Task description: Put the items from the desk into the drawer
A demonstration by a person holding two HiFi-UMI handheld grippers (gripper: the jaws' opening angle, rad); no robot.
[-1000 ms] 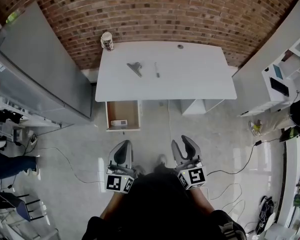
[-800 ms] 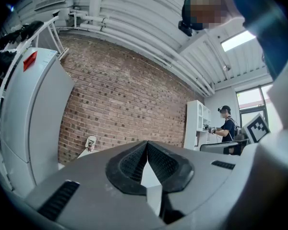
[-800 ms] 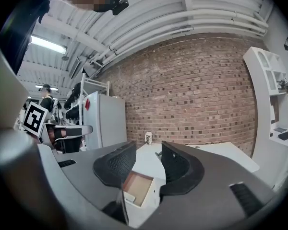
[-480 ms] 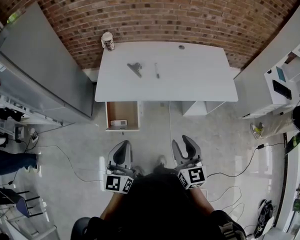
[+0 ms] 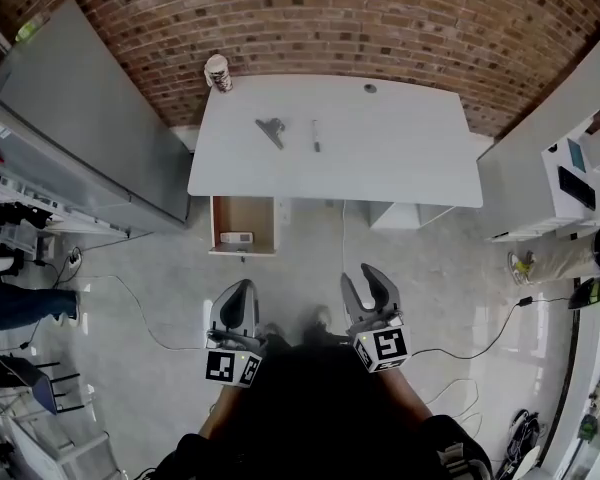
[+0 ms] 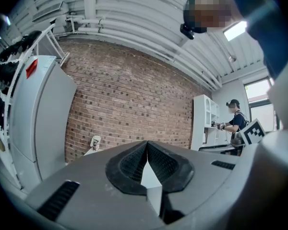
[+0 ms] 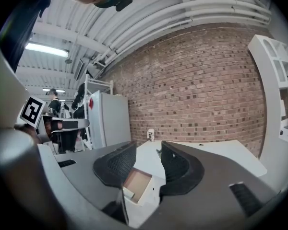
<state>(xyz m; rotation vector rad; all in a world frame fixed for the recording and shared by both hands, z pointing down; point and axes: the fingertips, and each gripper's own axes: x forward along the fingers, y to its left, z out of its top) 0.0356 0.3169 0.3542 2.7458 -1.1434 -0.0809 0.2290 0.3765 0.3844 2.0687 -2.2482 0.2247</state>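
The open brown drawer [image 5: 244, 226] under the white desk's [image 5: 400, 158] left end holds a small white box [image 5: 237, 237]. On the desk's far left lie a grey metal clip [image 5: 271, 130] and a slim grey stick [image 5: 316, 136], below a red brick wall [image 5: 330, 18]. The left gripper [image 5: 241, 292] is pressed together and empty. The right gripper [image 5: 363, 280] has just been opening and stands spread, with nothing between its jaws.

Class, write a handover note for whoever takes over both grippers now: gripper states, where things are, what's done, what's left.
Left gripper: shut, empty.
Right gripper: open, jaws just been opening, nothing between them.
Both short of the desk.
Drawer: open under the desk's left end, small white item inside.
On the desk: dark clip, slim pen-like stick, cup at the back left corner.
Left to do: move those three into the drawer.
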